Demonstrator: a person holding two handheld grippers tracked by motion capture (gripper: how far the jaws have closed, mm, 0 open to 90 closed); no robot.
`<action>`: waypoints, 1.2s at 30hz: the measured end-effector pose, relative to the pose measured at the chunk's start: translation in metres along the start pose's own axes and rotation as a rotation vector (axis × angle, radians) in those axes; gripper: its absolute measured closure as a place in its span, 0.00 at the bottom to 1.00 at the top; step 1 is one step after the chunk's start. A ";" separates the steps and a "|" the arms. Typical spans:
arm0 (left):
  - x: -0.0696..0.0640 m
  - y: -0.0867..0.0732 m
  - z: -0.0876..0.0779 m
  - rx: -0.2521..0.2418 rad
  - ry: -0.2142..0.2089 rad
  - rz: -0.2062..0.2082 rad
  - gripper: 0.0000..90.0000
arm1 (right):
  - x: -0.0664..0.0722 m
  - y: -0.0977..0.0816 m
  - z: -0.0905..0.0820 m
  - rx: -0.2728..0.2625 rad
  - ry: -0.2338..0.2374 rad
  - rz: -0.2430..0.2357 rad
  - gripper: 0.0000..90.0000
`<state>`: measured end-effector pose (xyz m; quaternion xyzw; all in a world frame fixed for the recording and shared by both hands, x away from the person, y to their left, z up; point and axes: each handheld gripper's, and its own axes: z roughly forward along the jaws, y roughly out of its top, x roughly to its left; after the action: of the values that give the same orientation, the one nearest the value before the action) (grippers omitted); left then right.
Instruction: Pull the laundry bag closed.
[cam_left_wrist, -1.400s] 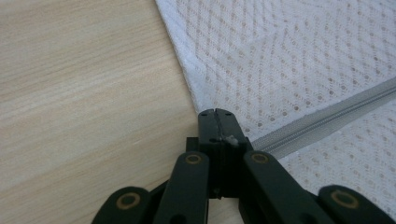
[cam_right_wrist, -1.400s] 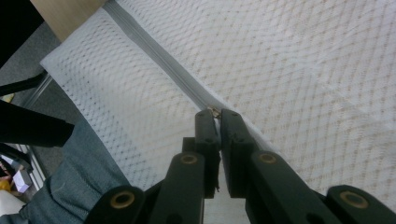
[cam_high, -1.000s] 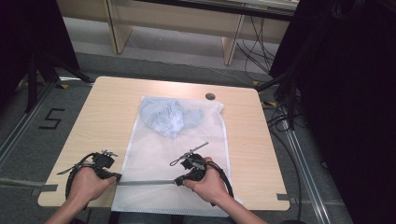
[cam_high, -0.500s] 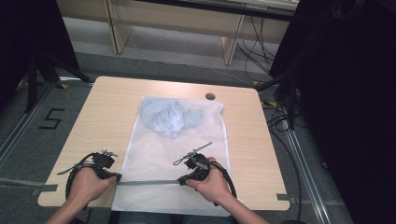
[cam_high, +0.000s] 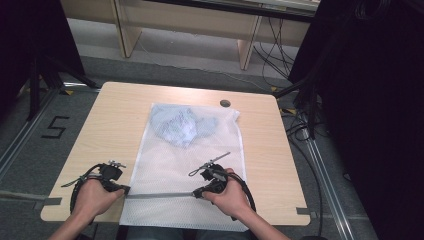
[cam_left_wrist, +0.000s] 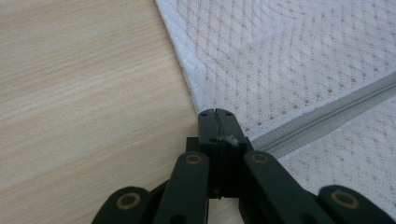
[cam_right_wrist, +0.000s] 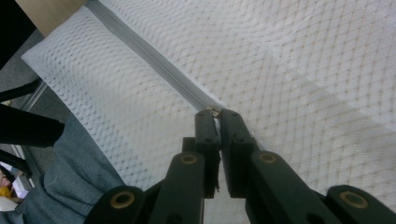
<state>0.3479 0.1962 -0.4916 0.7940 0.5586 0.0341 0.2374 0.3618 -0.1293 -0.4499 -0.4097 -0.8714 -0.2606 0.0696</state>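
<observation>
A white mesh bag (cam_high: 185, 160) lies flat down the middle of the wooden table (cam_high: 115, 120), with a bundle of light blue cloth (cam_high: 180, 125) inside its far end. A grey zipper (cam_high: 160, 195) crosses the bag near the front edge. My left gripper (cam_high: 126, 190) is shut on the zipper's left end at the bag's side hem (cam_left_wrist: 217, 114). My right gripper (cam_high: 196, 194) is shut on the zipper pull (cam_right_wrist: 215, 112). The closed zipper (cam_right_wrist: 149, 60) runs away from it across the mesh (cam_right_wrist: 303, 70).
The bag's near end hangs over the table's front edge onto the person's jeans (cam_right_wrist: 70, 177). A round cable hole (cam_high: 225, 103) sits at the table's far side. Bare wood (cam_left_wrist: 70, 93) lies left of the bag. Black curtains and cables stand to the right.
My right gripper has slid a little to the right along the zipper, lengthening the grey line between the grippers. The left gripper has stayed in place.
</observation>
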 end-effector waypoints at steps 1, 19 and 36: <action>0.000 0.000 0.000 0.001 0.000 -0.001 1.00 | 0.000 0.000 0.000 0.002 -0.003 0.005 0.97; 0.000 0.000 0.000 0.002 -0.001 -0.001 1.00 | -0.006 -0.005 -0.004 0.001 -0.015 0.014 0.97; 0.000 0.000 0.000 0.001 -0.001 0.000 1.00 | -0.012 -0.010 -0.008 -0.003 -0.013 0.033 0.97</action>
<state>0.3480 0.1963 -0.4916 0.7940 0.5586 0.0337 0.2372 0.3616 -0.1467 -0.4510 -0.4256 -0.8647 -0.2580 0.0678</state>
